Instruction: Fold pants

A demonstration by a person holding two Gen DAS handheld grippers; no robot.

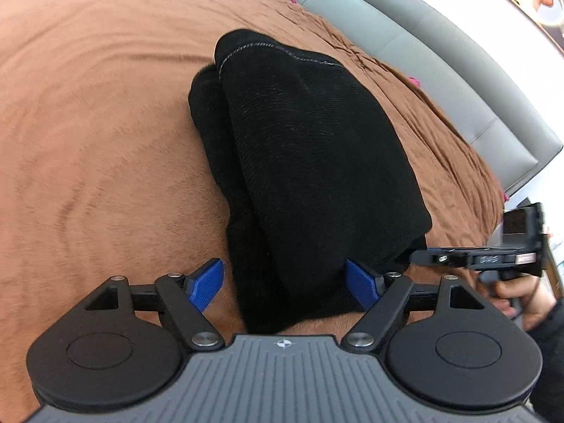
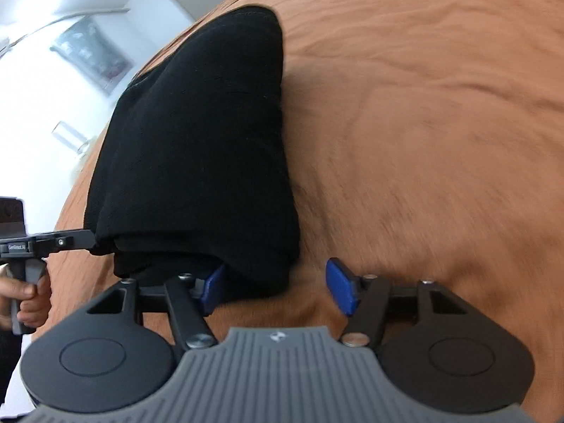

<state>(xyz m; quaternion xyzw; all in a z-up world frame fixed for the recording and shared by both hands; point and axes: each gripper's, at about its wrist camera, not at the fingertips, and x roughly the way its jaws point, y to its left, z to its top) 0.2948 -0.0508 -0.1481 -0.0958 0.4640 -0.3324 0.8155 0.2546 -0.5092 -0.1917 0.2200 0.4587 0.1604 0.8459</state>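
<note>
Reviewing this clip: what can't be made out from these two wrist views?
- Layers inside the folded black pants: hidden by the top layer, both views.
- Near hem of the pants: covered by the left gripper in the left wrist view, and by the right gripper in the right wrist view.
- Brown fleece blanket: blurred in the right wrist view.
- Grey padded headboard: cut off by the left wrist view's edge.

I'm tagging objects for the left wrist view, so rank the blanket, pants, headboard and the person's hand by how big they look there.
1. blanket
2. pants
3. headboard
4. hand, partly cut off near the frame edge

Fisheye view, so this ranks apparent size only.
</note>
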